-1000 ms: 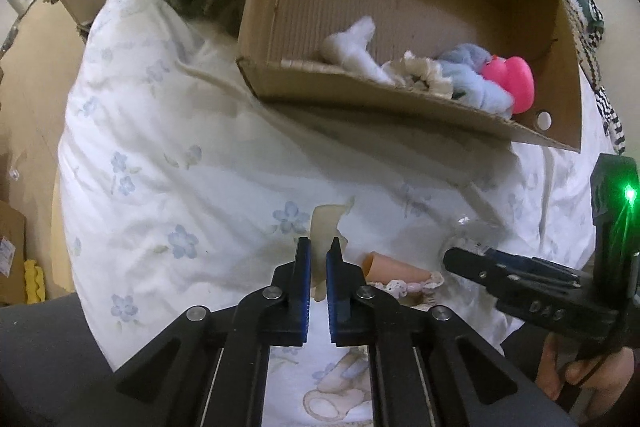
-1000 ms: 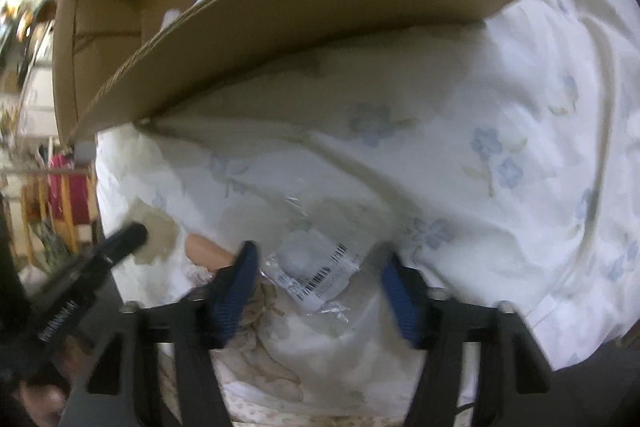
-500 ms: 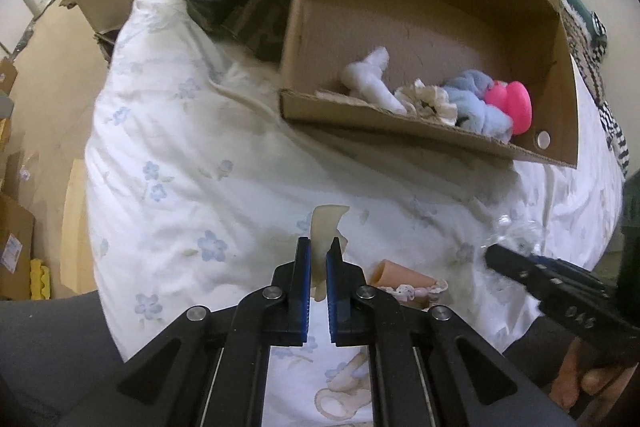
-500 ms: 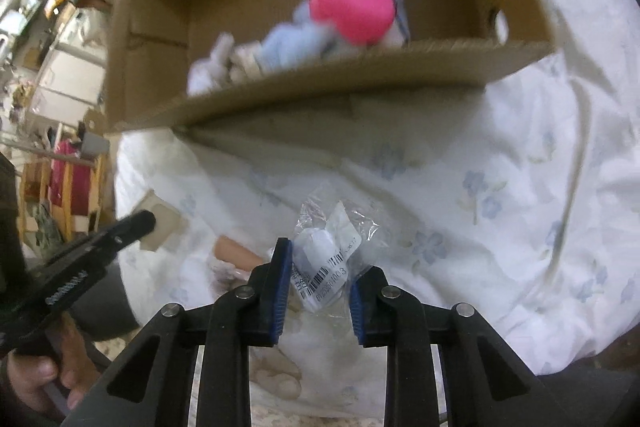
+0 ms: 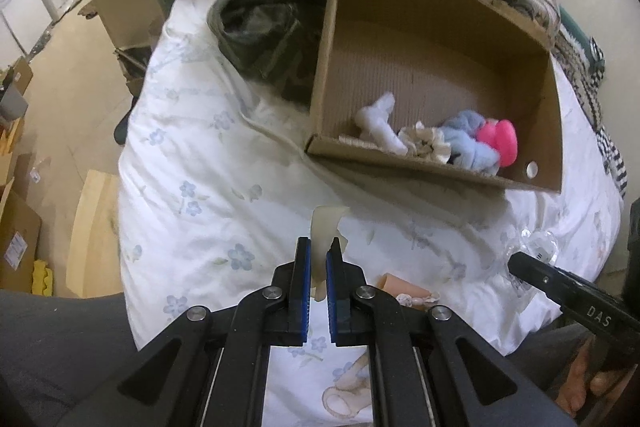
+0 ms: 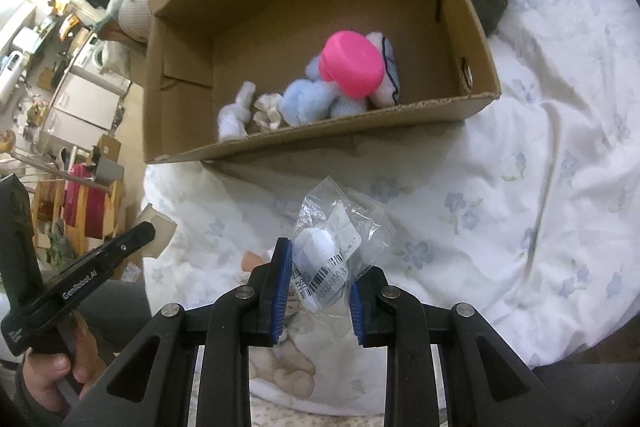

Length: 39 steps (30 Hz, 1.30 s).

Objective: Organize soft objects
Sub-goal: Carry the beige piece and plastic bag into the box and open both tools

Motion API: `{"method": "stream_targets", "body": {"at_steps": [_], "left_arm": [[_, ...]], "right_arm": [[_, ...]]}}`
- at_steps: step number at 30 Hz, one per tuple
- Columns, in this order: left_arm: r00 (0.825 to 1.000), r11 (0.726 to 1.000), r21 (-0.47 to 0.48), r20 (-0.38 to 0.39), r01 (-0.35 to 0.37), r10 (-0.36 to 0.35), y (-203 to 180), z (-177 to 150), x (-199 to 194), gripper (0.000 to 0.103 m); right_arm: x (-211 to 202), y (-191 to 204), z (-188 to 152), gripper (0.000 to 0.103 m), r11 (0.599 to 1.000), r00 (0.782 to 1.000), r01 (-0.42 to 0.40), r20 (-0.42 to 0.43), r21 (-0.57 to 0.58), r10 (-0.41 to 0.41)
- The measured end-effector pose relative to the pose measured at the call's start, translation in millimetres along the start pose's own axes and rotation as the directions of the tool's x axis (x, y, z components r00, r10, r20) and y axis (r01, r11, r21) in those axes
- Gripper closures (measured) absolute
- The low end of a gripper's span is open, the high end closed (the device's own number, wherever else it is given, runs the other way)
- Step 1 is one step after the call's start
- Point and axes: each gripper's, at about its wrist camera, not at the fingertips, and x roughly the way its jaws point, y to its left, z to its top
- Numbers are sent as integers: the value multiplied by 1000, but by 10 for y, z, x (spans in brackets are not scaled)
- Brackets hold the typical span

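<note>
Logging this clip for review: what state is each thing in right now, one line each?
Left claw: shut on the cream scrap, lifted off the quilt.
Right claw: shut on the clear packet, jaws just closed.
Cardboard box: open-topped, on the quilt.
Pink toy, blue plush, white sock: inside the box.

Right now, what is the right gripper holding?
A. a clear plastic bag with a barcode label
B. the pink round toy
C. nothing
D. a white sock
A: the right gripper is closed on the clear plastic bag with a barcode label, held above the floral sheet, short of the cardboard box.
</note>
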Motion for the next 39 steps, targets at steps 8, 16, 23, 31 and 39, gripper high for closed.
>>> {"method": "stream_targets", "body": {"at_steps": [8, 16, 23, 31, 39], "left_arm": [[993, 999, -11, 109, 44, -43, -15, 100, -433, 96], [979, 995, 54, 185, 82, -90, -267, 359, -746, 96], [971, 992, 95, 219, 78, -97, -385, 642, -792, 96], [960, 983, 152, 244, 100, -135, -493, 938, -590, 96], [971, 981, 126, 166, 151, -171, -445, 896, -11, 96]], "right_arm": [[-351, 63, 81, 75, 998, 995, -66, 72, 8, 65], [-653, 181, 311, 75, 995, 986, -95, 139, -20, 97], [-815, 207, 599, 75, 995, 979, -82, 184, -55, 91], [-696, 38, 907, 75, 997, 971, -64, 228, -51, 74], [-331, -205, 924, 75, 998, 982, -59, 179, 36, 52]]}}
